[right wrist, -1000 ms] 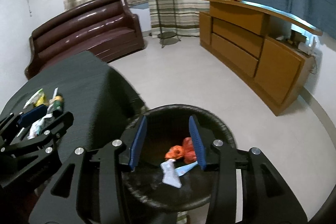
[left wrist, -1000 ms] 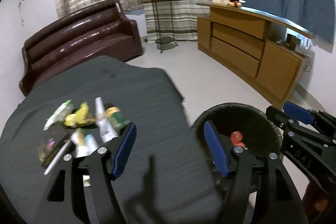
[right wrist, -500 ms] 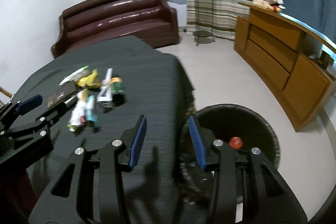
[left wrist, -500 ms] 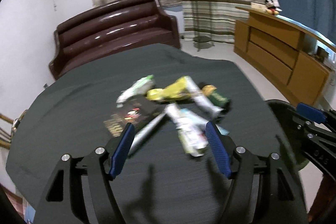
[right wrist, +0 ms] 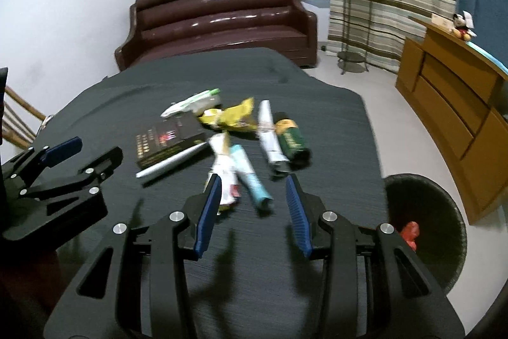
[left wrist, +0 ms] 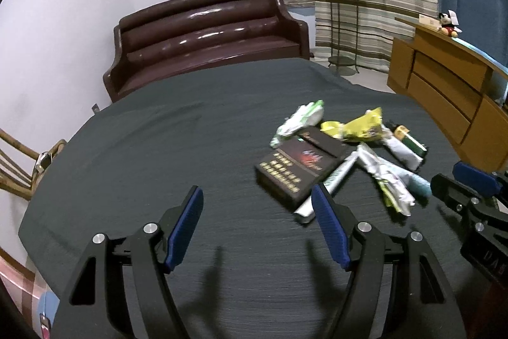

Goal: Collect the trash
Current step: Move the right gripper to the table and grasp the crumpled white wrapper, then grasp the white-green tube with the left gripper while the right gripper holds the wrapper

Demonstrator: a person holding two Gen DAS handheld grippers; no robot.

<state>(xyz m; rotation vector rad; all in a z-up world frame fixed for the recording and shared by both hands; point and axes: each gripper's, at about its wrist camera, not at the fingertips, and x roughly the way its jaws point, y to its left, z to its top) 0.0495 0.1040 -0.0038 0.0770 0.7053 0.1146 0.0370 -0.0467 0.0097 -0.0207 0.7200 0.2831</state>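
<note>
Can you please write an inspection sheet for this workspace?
Surface: table under a dark cloth.
Job's things: wrappers and tubes heaped with a black box; bin on the floor holds something red.
Clutter: nothing seen.
Grippers: left gripper and right gripper both open, empty, above the cloth.
Cables: nothing seen.
Surroundings: brown sofa, plant stand, wooden cabinet, curtains.

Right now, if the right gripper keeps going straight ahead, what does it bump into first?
Probably the light blue tube, lying just ahead between the open right gripper's fingers on the dark tablecloth; depth is hard to judge.
</note>
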